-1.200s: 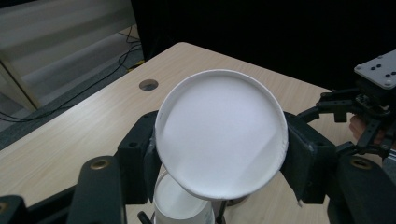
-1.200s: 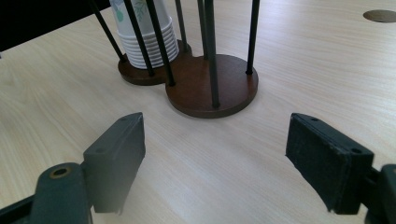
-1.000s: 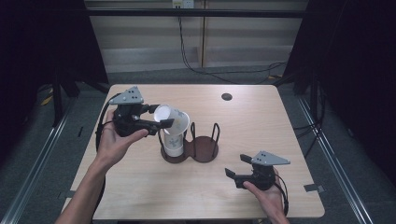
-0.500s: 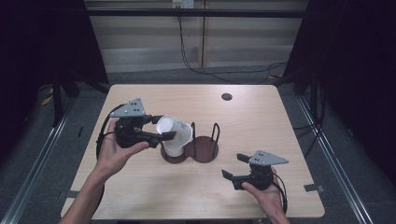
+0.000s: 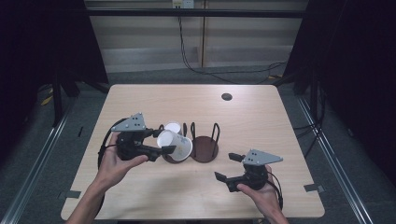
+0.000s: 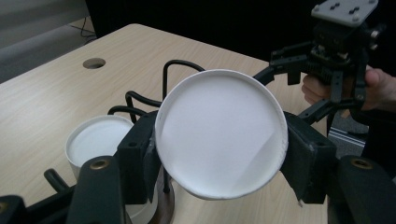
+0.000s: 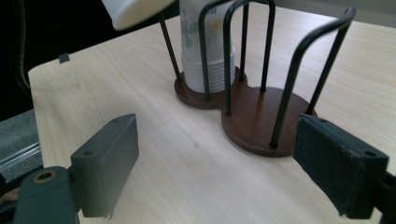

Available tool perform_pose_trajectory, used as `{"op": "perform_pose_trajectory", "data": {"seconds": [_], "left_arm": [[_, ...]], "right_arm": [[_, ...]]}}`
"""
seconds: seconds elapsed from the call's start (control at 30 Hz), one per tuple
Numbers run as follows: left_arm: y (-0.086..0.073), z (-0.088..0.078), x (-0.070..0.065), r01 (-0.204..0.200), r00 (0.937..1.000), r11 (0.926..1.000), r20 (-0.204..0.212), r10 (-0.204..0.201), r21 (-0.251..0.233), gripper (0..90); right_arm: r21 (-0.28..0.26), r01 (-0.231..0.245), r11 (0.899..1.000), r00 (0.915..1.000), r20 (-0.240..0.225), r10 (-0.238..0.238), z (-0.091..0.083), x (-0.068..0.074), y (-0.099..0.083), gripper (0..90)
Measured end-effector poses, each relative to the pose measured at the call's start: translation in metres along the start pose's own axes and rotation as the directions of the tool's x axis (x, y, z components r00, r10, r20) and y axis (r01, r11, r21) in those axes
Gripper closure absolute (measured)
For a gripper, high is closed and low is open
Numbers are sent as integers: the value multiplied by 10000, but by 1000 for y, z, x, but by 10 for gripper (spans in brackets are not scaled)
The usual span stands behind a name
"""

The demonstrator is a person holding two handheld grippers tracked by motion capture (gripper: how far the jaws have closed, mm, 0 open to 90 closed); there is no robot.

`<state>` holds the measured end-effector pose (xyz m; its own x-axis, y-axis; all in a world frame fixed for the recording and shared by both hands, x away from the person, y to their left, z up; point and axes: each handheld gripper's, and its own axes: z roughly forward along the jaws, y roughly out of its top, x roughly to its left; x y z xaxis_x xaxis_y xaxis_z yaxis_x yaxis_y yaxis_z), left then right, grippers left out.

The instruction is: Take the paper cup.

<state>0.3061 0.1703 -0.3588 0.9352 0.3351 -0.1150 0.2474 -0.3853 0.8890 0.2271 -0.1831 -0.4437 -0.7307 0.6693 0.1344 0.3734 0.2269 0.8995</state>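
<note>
High view: left tool [image 5: 161,144] is clamping a white paper cup [image 5: 175,143] on its sides, cup tipped over w/ its mouth facing the person, hanging just above the left bay of a dark wooden cup holder [image 5: 192,145] w/ black wire hoops. A stack of cups [image 5: 173,128] is sitting in that left bay; right bay is looking bare. Right tool [image 5: 229,167] is waiting w/ jaws apart, holding nothing, near the holder's right side on the counter [image 5: 261,116].

Left gripper view: cup mouth [image 6: 221,132] is facing the camera, pads pressing the wall on both sides. Risk, imo: thin paper wall is prob going to dent or squirt out if the squeeze tightens; too loose and it's dropping onto the hoops. This view is showing the grip contact, which the high view isn't resolving. Stack top [image 6: 97,140] is sitting low-left; the other tool [image 6: 322,79] is showing farther off.

Right gripper view: own jaws wide apart, framing the holder base [image 7: 261,116]. Stack [image 7: 208,46] is showing a printed pattern and many nested rims, detail the other views aren't giving. Held cup's rim [image 7: 135,9] is hovering top-left, close to a wire hoop [image 7: 299,70]-type upright: a snag there could tip the holder, since nothing is bracing it.
</note>
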Motion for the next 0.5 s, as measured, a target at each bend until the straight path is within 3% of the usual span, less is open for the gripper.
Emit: {"op": "perform_pose_trajectory", "data": {"seconds": [0.2,0.5], "left_arm": [[-13,2,-2,149,9997,9999,190,-149,-11,369],[-23,7,-9,48,9984,9997,558,-61,240,368]], "right_arm": [[-354,279,9990,9985,-454,-295,7,7,17,178],[-387,640,9972,9913,-1124,-680,21,20,18,162]]}}
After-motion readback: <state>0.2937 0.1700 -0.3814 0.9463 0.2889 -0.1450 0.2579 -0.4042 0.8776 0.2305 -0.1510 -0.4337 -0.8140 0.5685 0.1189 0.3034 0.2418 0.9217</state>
